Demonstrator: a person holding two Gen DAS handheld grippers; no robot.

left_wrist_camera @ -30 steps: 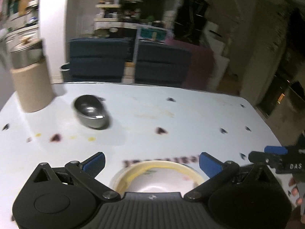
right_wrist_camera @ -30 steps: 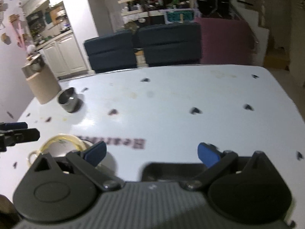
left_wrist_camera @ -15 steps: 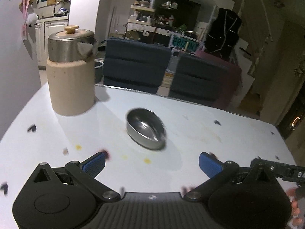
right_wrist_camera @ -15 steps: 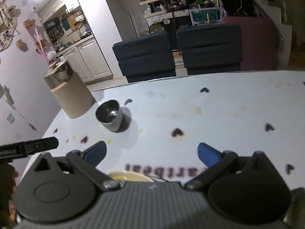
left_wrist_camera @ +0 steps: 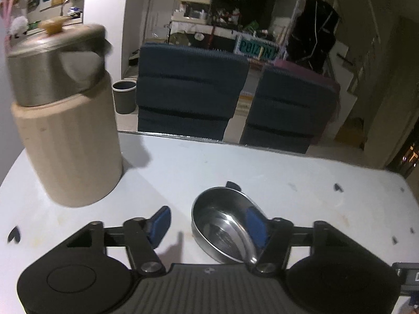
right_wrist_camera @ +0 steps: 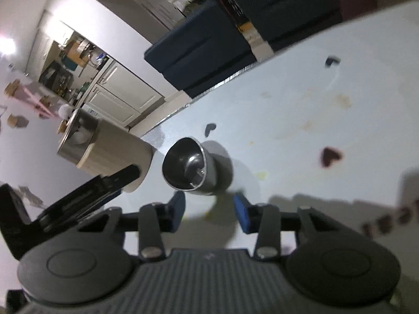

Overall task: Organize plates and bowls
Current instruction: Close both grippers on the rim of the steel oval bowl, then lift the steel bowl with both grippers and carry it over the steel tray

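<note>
Both tools have swung from the ceramic bowl to the steel bowl [left_wrist_camera: 222,225], left tool [left_wrist_camera: 207,222] closing astride its rim, right tool [right_wrist_camera: 209,206] closing empty; next, grip and lift.

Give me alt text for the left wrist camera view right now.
The left gripper, jaws closing, straddles the near rim of a small steel bowl on a white table. A beige canister with a steel lid stands to the left.

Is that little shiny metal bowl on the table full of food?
No, the steel bowl is empty: in the left wrist view its bare, reflective inside shows down to the bottom as it sits on the white table.
</note>
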